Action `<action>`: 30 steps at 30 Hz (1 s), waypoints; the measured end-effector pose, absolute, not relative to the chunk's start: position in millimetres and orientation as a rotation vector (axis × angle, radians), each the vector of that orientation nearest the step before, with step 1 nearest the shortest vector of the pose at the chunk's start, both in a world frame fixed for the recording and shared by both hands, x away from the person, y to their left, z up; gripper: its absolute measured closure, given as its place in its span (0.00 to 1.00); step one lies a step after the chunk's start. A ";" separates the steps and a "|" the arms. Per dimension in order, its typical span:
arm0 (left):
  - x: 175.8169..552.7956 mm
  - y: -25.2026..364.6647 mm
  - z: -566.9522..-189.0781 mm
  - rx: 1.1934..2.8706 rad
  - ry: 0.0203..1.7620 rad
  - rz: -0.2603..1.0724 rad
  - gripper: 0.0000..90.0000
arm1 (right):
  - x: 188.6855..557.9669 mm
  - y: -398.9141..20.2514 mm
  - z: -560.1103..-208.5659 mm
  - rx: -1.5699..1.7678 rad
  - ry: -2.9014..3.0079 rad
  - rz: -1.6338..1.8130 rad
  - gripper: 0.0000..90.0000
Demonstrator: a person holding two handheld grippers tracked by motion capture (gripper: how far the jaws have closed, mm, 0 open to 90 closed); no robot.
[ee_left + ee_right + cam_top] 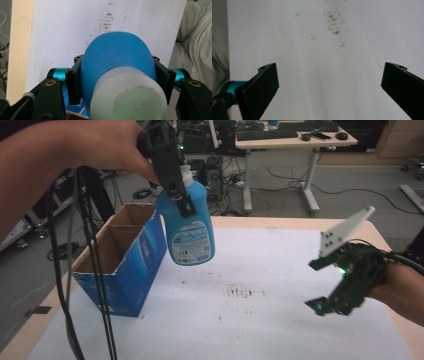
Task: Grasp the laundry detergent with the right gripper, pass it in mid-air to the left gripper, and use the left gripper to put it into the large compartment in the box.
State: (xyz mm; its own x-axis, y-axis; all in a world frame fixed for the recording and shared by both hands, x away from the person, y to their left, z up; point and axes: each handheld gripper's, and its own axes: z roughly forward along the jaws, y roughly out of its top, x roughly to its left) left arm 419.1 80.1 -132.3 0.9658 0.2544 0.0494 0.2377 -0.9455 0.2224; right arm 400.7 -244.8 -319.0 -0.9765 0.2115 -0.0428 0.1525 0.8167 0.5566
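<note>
Blue plastic fills the grip of the left gripper (184, 202): its two black jaws are clamped on the shoulder of a blue bottle (190, 227) just below the white cap (186, 171). In the high view the bottle hangs in the upper left of the frame, clear of the table, label facing the camera, right beside the open top of a blue cardboard box (125, 265) that stands at the left on the white sheet (260, 320). In the left gripper view the bottle (117, 57) bulges between the jaws, which press on both its sides, with the cap (130, 97) blurred at the bottom centre.

At the right of the high view, the right gripper (316, 285) is low over the sheet, well apart from bottle and box. Its jaws stand wide, with nothing between them; the right gripper view shows the stained sheet (324, 62) in the gap.
</note>
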 end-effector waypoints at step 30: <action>396.6 194.4 -84.7 2.803 0.755 0.184 0.42 | 391.2 -267.5 -295.7 0.263 2.992 0.580 0.01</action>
State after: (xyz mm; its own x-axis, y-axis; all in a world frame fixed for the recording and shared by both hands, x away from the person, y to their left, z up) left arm 396.6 194.4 -84.7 0.8591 0.5081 0.0606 0.4790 -0.8402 0.2544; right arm 391.2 -267.5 -295.7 -0.9818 0.1838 -0.0481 0.1525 0.9135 0.3773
